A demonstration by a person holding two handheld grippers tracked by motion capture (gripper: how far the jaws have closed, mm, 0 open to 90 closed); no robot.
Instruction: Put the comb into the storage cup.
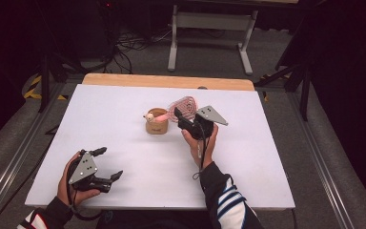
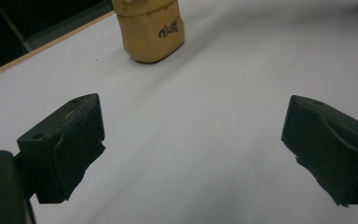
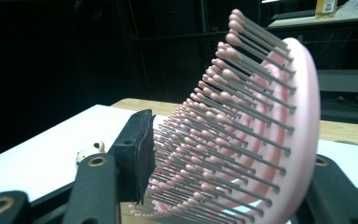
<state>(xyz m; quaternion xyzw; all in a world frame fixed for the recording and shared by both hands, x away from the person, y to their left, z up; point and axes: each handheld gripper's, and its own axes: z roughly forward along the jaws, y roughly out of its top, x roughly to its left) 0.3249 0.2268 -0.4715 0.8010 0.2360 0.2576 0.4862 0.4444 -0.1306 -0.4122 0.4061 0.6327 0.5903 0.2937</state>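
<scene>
A pink hairbrush point(image 1: 185, 107) stands tilted on the white table point(image 1: 114, 114), its handle reaching into a tan cup point(image 1: 156, 127). A pale knob point(image 1: 148, 116) pokes over the cup's rim. My right gripper point(image 1: 183, 117) sits around the brush head. In the right gripper view the bristled head point(image 3: 242, 126) rises between the jaws; one pad point(image 3: 137, 154) stands at the bristle tips without bending them, so the gripper is open. My left gripper point(image 1: 110, 163) rests at the near left, open and holding nothing. Its own view point(image 2: 191, 144) looks along the table toward the cup point(image 2: 151, 30).
The table's wooden far edge point(image 1: 167, 81) runs behind the cup. Beyond it a white frame point(image 1: 209, 28) stands on the dark floor with cables point(image 1: 124, 47). Bare white surface lies between my two hands and to the right of the brush.
</scene>
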